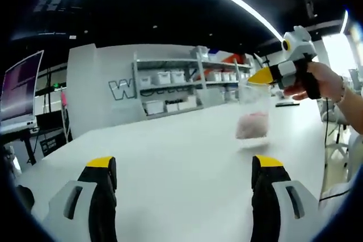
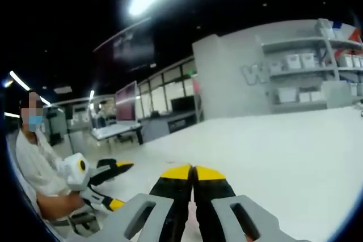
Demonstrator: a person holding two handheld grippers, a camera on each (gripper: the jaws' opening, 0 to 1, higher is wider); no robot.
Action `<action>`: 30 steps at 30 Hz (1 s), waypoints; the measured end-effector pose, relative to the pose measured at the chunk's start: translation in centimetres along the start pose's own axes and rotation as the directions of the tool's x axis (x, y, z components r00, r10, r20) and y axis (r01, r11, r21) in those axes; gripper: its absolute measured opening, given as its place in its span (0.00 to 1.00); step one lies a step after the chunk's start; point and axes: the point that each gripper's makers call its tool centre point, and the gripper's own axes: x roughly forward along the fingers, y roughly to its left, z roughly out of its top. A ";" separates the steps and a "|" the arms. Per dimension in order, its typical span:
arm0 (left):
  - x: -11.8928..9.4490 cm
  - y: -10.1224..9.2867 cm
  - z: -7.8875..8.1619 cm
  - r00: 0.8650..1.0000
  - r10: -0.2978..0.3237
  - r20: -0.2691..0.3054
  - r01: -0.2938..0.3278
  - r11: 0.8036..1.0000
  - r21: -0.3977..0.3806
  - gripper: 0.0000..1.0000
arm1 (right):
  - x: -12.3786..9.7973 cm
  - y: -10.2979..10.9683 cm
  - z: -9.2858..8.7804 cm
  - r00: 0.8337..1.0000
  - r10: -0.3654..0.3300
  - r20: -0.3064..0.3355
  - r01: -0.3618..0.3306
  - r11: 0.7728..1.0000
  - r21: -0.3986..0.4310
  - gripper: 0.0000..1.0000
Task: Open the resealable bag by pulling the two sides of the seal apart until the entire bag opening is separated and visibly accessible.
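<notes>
Left gripper view: left gripper (image 1: 184, 168) low over the white bench (image 1: 170, 145), its yellow-tipped fingers (image 1: 101, 165) set wide apart with bare bench surface between them. Monitor (image 1: 20, 89) at far left on a side desk. Shelving (image 1: 187, 80) with white bins against the back wall. Right of centre, the resealable bag (image 1: 252, 114) hangs clear of the bench, transparent, something pink inside its lower part. Its top edge is pinched by the right gripper (image 1: 262, 76), which enters from the upper right in a person's hand (image 1: 323, 83).

Right gripper view: the left gripper (image 2: 119, 182) shows at lower left, held by a seated person in white (image 2: 34, 165), its fingers spread. Centre bottom, the right gripper (image 2: 193, 171) has its fingers (image 2: 212, 182) closed together tip to tip. A pale pinkish strip shows between them lower down; too blurred to identify.
</notes>
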 end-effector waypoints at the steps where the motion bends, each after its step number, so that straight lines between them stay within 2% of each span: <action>1: 0.0 0.1 0.0 1.000 0.001 0.001 -0.001 1.000 -0.005 0.98 | 0.0 0.0 0.0 1.000 -0.001 0.002 0.001 1.000 0.001 0.00; 25: 0.1 0.8 0.1 1.000 0.013 0.010 -0.013 1.000 -0.015 0.99 | 1.4 -1.5 1.1 1.000 -0.016 0.016 0.016 1.000 0.004 0.00; 30: 0.1 1.1 0.3 0.999 0.025 0.029 -0.024 0.999 -0.028 0.99 | 1.6 -1.5 1.3 1.000 -0.015 0.020 0.015 1.000 0.008 0.00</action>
